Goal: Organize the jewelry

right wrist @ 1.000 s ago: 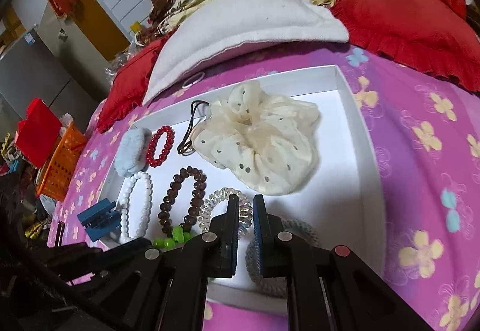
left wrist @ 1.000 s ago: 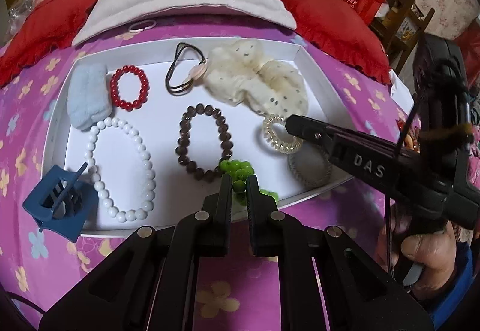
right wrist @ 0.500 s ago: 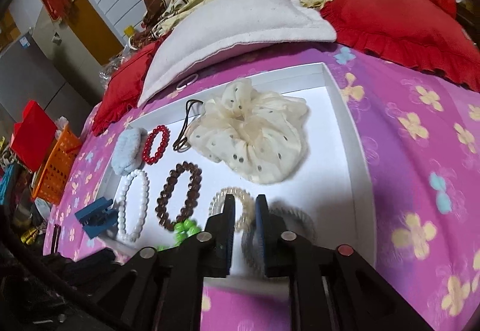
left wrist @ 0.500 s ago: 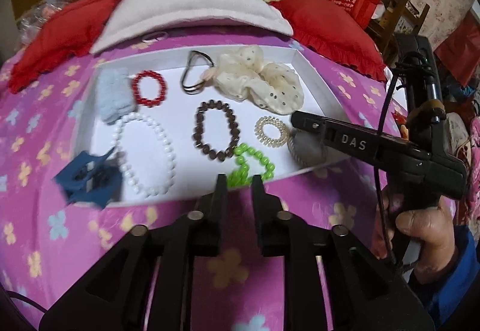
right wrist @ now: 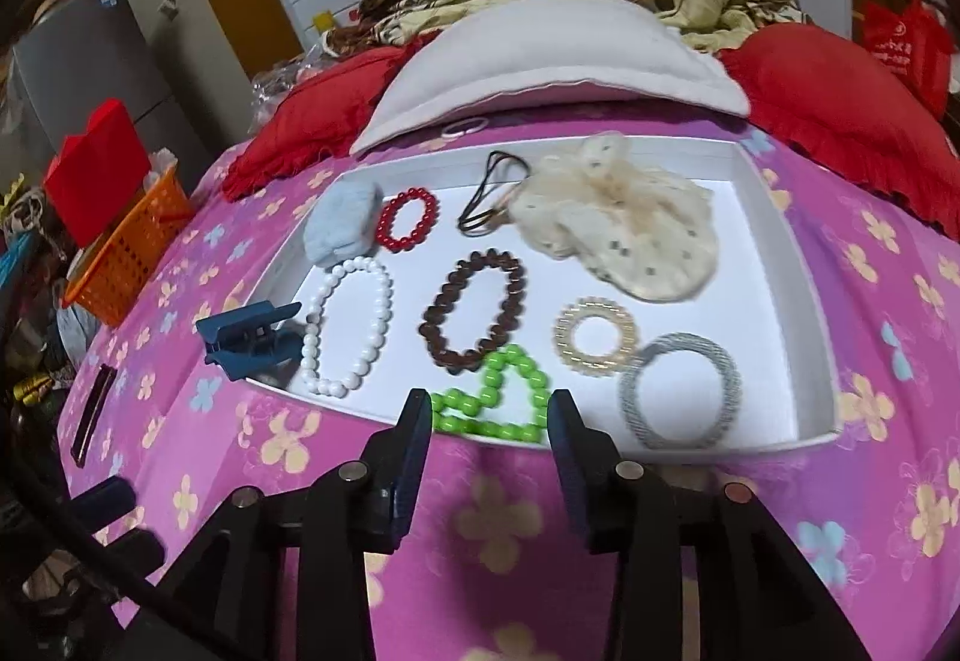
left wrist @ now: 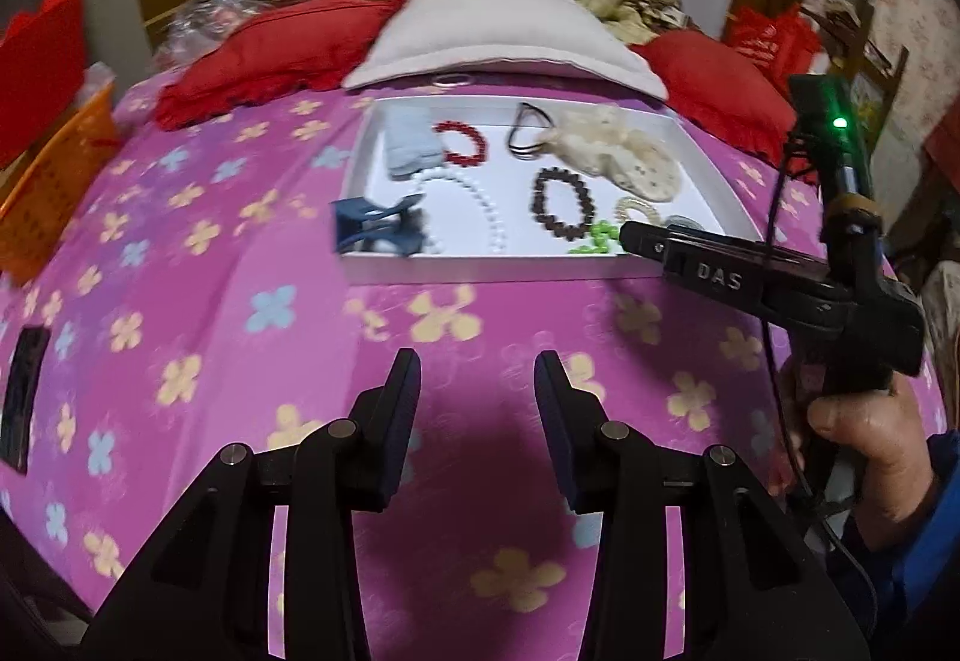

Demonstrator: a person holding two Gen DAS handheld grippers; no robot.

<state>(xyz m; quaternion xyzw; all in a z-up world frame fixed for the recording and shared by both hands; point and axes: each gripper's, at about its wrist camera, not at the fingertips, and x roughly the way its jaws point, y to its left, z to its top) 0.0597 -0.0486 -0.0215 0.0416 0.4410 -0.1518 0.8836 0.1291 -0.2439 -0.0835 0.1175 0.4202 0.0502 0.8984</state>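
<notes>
Lying on a bed covered with a pink flowered sheet [right wrist: 870, 301], a shallow white tray [right wrist: 774, 253] holds the jewelry and hair things. Along its far side sit a pale blue scrunchie [right wrist: 342, 229], a red bead bracelet [right wrist: 408, 218], a black hair tie [right wrist: 489, 193] and a cream dotted scrunchie [right wrist: 630, 235]. Nearer lie a white pearl bracelet [right wrist: 348, 328], a brown bead bracelet [right wrist: 474, 310], a clear spiral hair tie [right wrist: 595, 336] and a grey hair tie [right wrist: 681, 391]. A green bead bracelet [right wrist: 498, 409] rests at the tray's near edge, and a blue claw clip [right wrist: 249, 340] perches on the tray's near left corner.

Both tools are empty. The left hand-held gripper [left wrist: 477, 379] hangs over bare sheet, well short of the tray, its jaws apart and opening with nothing between them. The right hand-held gripper [right wrist: 489, 421] hovers at the tray's near edge just in front of the green bracelet, jaws likewise apart and opening, gripping nothing. In the left wrist view a hand [left wrist: 864, 439] holds the right tool. A white pillow [right wrist: 540, 55] and red cushions [right wrist: 840, 91] lie beyond the tray.
</notes>
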